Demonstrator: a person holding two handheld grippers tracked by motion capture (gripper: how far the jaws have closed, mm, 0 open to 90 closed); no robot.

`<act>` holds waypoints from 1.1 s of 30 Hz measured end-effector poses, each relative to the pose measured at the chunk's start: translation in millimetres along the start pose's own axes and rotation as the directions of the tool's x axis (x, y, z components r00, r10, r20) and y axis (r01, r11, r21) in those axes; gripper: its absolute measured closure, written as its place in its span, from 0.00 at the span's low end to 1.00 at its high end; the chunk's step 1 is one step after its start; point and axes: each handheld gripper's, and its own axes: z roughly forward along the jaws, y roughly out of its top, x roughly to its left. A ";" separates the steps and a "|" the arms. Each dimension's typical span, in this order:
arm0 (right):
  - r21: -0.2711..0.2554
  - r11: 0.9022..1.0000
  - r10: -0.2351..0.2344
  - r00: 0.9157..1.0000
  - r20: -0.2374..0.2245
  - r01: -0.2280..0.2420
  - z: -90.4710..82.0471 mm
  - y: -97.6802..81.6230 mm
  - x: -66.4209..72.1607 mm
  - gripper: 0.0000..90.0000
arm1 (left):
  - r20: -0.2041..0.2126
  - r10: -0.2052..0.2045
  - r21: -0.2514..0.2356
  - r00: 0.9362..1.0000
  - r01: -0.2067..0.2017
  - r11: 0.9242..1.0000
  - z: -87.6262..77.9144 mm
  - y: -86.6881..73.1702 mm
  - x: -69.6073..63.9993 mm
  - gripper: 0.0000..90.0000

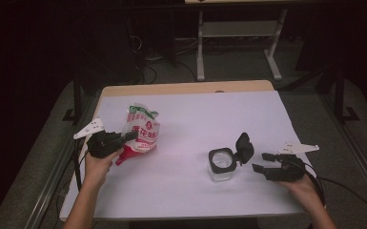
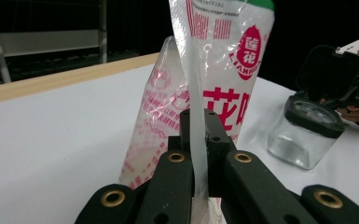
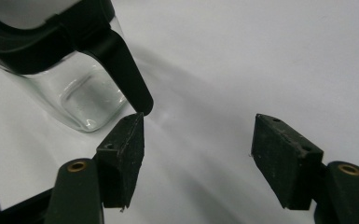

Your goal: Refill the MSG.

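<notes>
- Black jaws of the left gripper (image 2: 199,140) sit closest to the lens in the left gripper view, pressed together on the clear side seam of a plastic bag (image 2: 224,79) printed in red, white and green.
- From the high view, that bag (image 1: 142,133) stands left of the glass jar (image 1: 220,168), well apart from it, with the left gripper (image 1: 126,137) clamped on its lower left edge and its red bottom corner hanging below the hand.
- Up close, the left gripper view adds the bag's thin transparent seam running upright between the pads, which the high view leaves too small to tell.
- Centre of the white table cover (image 1: 190,119): the jar, square-sided and clear, wears a black collar, and its black flip lid (image 1: 244,147) stands open on the jar's right side.
- Right of the jar, the right gripper (image 1: 262,162) is held just beside the lid, jaws parted at a middling width with nothing between them.
- Its own view shows what the high view cannot: the left pad (image 3: 123,154) ends right below the tip of the lid's black tab (image 3: 126,77); whether they touch I cannot tell.
</notes>
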 end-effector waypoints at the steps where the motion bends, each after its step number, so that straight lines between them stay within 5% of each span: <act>1: -0.006 1.000 0.005 1.000 0.001 -0.005 -2.5 0.1 1.4 0.38 | 0.008 -0.002 -0.004 1.000 0.002 1.000 -0.5 1.3 -1.4 1.00; 11: -0.003 1.000 0.003 1.000 -0.005 -0.003 -18.9 -17.9 15.2 0.40 | 0.030 -0.039 0.010 0.999 0.039 0.999 3.2 8.5 -10.8 1.00; 15: -0.011 1.000 0.002 1.000 -0.011 -0.002 -19.8 -15.1 18.6 0.40 | 0.023 -0.007 0.018 1.000 0.006 1.000 4.2 10.4 -17.2 1.00; 21: -0.029 0.999 -0.017 0.999 -0.028 0.016 -24.8 -10.4 27.1 0.45 | 0.067 0.006 -0.002 0.998 -0.006 1.000 5.7 18.6 -25.3 1.00; 33: -0.002 0.995 -0.095 0.992 -0.088 0.095 -27.6 -8.4 43.0 1.00 | 0.145 0.023 -0.016 0.989 -0.020 1.000 14.6 33.8 -42.1 1.00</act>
